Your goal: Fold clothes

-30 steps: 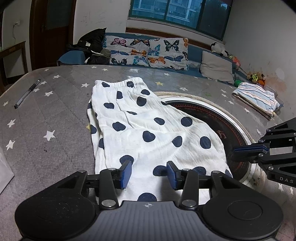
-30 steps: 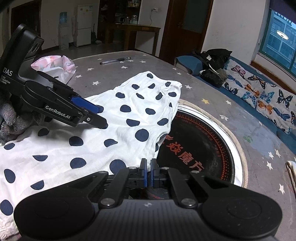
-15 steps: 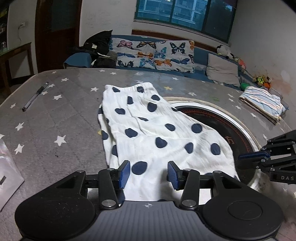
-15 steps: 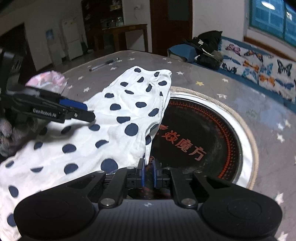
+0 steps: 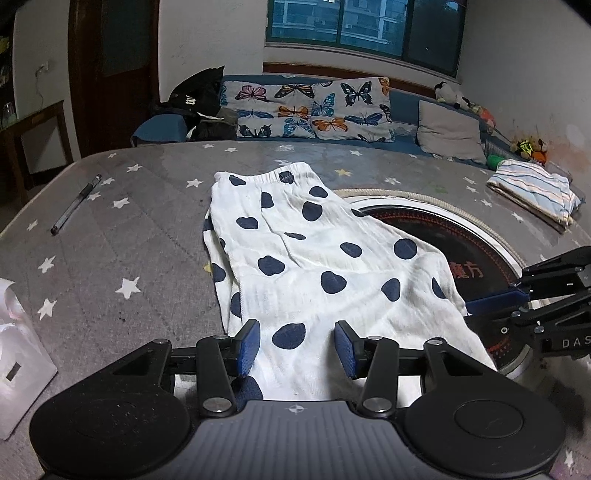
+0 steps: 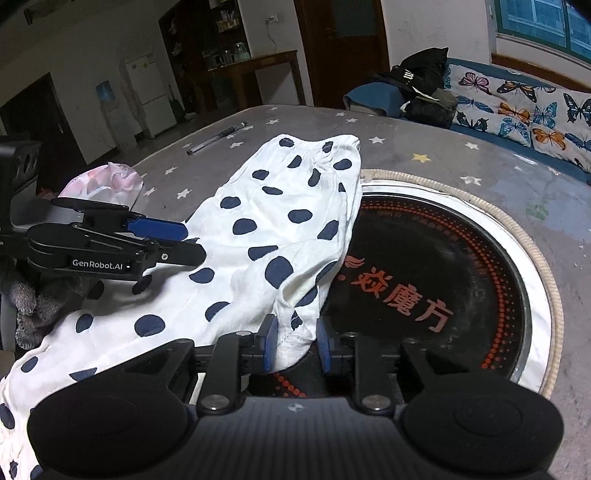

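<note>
Right wrist view: white navy-dotted cotton garment (image 6: 258, 236) spread on grey star-print worktop (image 6: 461, 162); right hand-held gripper (image 6: 293, 343) parted around hem, left hand-held gripper (image 5: 297, 341) wide, empty. Pinch both hem corners evenly before you lift.

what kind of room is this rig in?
Most likely a home living or dining room: a butterfly-print sofa under a window, a fridge in the back, and a star-patterned table with a built-in cooktop.
</note>
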The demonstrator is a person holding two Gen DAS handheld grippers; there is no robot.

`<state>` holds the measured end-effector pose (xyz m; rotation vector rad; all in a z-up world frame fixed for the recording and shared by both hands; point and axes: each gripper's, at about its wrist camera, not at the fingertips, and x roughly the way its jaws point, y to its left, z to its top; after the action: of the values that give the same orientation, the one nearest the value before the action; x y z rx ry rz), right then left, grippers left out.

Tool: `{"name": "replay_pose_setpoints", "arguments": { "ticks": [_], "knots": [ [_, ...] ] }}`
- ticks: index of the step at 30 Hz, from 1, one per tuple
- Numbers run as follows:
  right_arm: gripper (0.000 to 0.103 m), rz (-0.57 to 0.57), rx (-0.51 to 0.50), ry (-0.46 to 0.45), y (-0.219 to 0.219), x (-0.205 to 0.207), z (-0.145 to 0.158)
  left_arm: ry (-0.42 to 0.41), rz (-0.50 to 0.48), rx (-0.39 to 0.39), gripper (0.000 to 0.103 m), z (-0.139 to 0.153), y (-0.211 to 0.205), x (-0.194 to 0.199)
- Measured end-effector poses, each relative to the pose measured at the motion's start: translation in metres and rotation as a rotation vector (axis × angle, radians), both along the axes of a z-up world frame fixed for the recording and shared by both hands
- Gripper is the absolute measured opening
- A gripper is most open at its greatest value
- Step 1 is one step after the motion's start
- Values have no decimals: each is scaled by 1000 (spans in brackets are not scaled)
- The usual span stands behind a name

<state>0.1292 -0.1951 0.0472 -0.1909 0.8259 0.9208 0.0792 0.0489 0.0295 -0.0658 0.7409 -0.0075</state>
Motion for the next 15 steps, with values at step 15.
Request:
{"name": "replay_pose_setpoints", "arguments": {
  "ticks": [15],
  "knots": [
    [5,-23,-105,-94,-8,-16,7,-8,-2,42,48,-3,0,0]
  ]
}}
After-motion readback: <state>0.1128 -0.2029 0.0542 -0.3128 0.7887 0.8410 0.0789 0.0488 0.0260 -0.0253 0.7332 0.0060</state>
